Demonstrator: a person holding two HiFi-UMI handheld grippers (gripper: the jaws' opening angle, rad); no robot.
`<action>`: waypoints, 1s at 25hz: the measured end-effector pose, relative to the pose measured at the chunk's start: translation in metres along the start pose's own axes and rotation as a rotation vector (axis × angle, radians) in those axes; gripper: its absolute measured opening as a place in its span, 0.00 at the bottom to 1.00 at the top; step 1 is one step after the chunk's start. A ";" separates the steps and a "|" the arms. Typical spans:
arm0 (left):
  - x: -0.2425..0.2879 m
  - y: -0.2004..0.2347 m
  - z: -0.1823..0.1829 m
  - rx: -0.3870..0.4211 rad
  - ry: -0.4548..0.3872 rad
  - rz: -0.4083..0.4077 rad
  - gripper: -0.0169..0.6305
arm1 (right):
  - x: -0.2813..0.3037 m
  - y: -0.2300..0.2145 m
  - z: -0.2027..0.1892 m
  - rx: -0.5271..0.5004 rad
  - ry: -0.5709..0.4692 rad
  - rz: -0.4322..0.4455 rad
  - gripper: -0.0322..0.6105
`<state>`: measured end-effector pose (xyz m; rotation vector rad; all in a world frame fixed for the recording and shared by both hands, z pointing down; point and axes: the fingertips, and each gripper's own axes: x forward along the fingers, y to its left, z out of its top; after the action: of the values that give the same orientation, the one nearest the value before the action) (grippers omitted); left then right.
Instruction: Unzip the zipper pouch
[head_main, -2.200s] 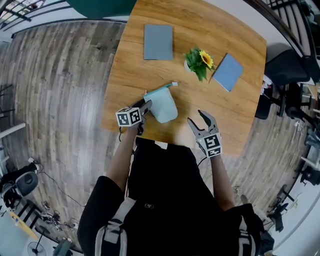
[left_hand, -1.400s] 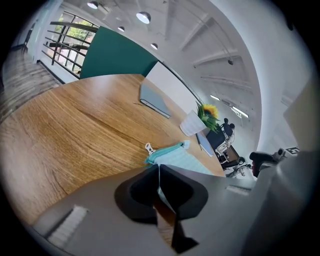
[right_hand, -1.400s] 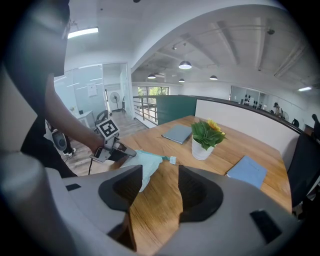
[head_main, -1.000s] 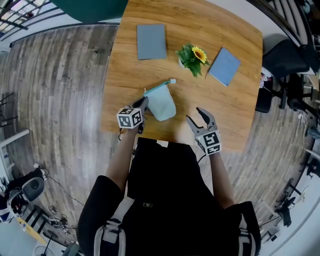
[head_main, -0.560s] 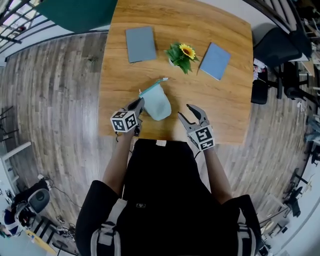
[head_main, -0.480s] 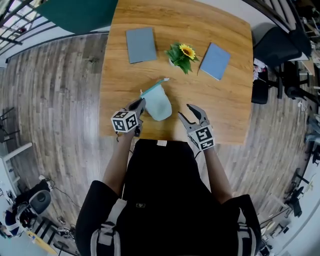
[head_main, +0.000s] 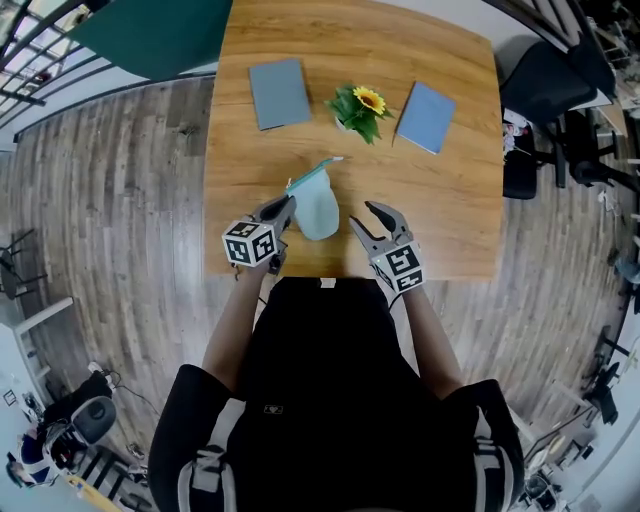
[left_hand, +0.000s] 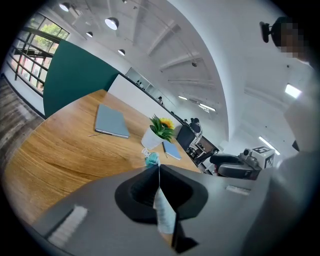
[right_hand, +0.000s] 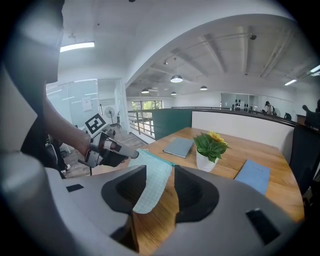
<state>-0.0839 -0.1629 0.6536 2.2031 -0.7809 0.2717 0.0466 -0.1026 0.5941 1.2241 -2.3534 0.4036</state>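
Limp pouch, dangling by one end

The left gripper (head_main: 284, 208) pinches the pouch (head_main: 317, 206) just above the table (head_main: 450, 190). It looks light, soft and floppy. The right gripper (head_main: 361, 215), half open, jaws just closing on nothing, wants the tab (head_main: 337, 159).

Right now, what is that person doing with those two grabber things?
A person holds a gripper in each hand over the wooden table. The left gripper is shut on one edge of the pale teal fabric zipper pouch, holding it up. The right gripper points at the pouch. Its jaws are apart but have just been closing, with nothing pinched between them.
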 end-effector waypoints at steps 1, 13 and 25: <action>-0.002 -0.002 0.001 0.012 0.001 -0.004 0.03 | 0.000 0.002 0.001 -0.001 0.000 0.001 0.33; -0.025 -0.033 0.014 0.223 0.039 -0.024 0.03 | 0.002 0.031 0.006 -0.008 -0.012 0.044 0.28; -0.048 -0.052 0.003 0.461 0.110 0.001 0.03 | 0.000 0.054 0.014 0.061 -0.035 0.106 0.24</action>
<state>-0.0903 -0.1161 0.6001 2.5877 -0.7098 0.6198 -0.0020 -0.0786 0.5799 1.1451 -2.4597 0.4956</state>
